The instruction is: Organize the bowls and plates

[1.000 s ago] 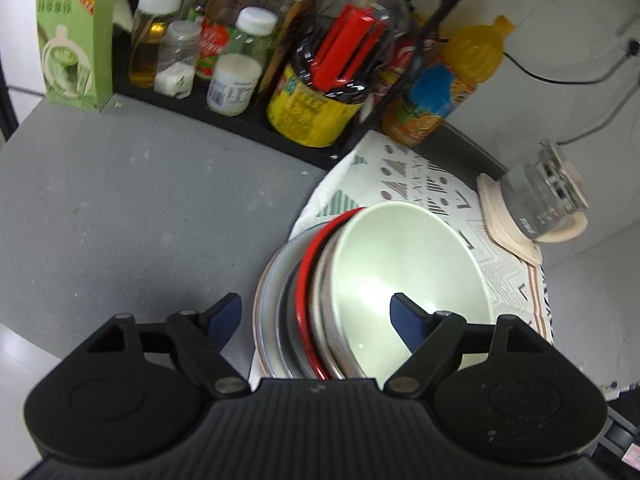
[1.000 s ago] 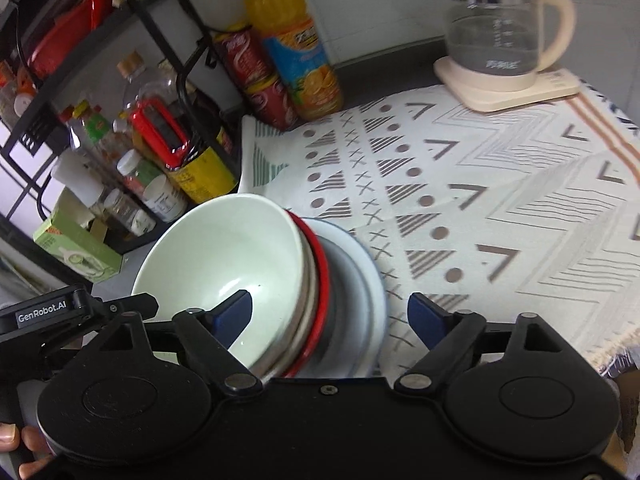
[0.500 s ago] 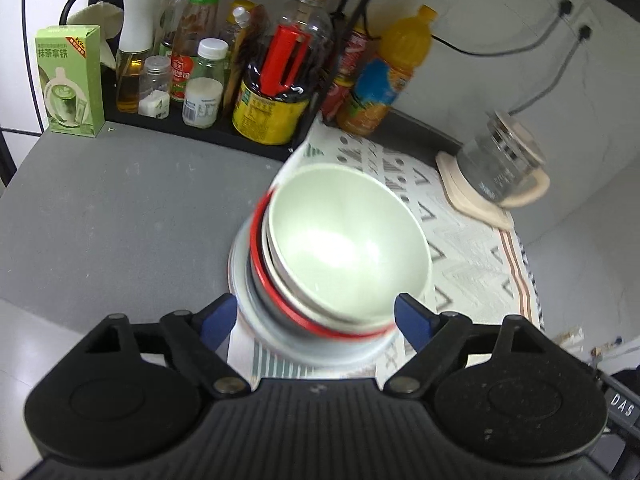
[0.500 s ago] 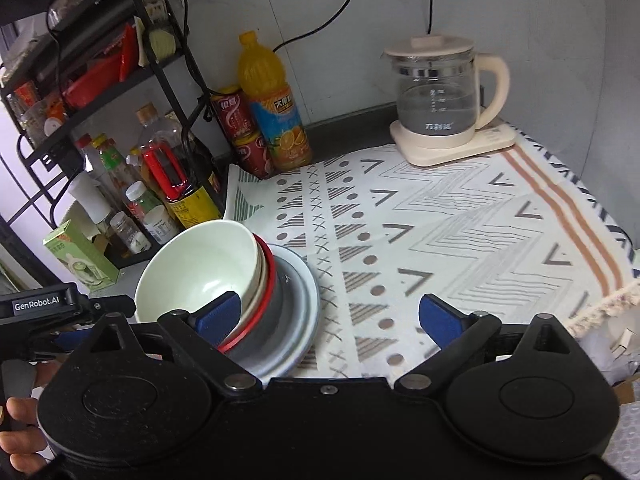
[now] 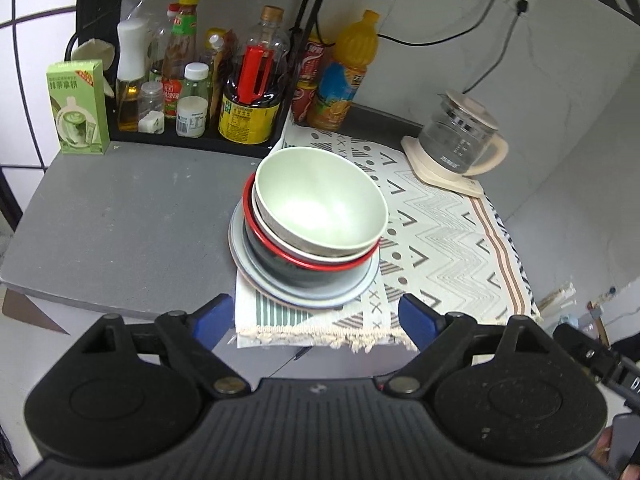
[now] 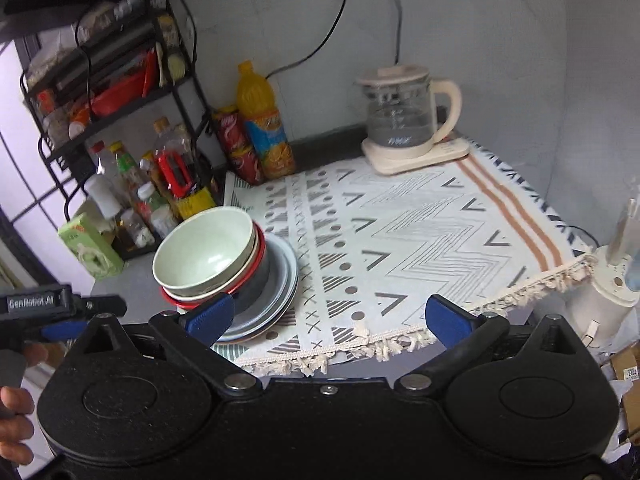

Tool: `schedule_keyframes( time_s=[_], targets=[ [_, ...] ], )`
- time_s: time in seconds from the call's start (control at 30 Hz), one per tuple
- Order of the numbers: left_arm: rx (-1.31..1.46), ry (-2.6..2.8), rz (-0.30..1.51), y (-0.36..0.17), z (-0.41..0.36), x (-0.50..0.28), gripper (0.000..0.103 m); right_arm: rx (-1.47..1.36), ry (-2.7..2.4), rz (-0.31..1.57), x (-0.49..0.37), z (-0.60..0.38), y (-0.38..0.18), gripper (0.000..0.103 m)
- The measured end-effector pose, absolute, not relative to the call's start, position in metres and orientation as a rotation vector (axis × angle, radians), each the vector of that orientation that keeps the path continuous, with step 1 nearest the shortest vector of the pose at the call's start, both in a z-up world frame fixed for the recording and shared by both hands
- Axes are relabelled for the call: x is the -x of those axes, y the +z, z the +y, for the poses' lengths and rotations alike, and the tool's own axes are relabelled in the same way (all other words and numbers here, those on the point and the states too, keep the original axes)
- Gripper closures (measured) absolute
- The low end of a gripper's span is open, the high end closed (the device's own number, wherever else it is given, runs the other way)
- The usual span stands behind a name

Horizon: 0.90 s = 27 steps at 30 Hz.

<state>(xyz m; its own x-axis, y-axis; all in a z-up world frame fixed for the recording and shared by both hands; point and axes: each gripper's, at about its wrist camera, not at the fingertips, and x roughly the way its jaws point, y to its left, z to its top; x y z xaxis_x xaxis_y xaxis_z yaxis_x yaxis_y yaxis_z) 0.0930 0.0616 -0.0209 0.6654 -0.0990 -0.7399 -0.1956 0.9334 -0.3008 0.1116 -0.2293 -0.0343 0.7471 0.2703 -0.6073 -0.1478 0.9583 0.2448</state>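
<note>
Both my grippers have backed away from the stack of bowls (image 5: 316, 216) and plates (image 5: 304, 292), which now sits alone, nested, at the left edge of the patterned cloth (image 5: 440, 240) beside the bare grey counter (image 5: 120, 220). I judge the stacking finished. My left gripper (image 5: 316, 316) and right gripper (image 6: 326, 314) have just been opening; jaws spread wide, nothing between them, both angled downward off the counter's front edge.
</note>
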Motion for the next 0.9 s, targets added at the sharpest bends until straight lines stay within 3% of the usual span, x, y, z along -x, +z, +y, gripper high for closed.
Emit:
schedule_keyframes(
  time_s=[0.9],
  targets=[
    [0.239,0.02,0.762,-0.009,0.05,0.021,0.011,-0.142,0.141,0.617,-0.002,-0.24,-0.035,0.0]
  ],
)
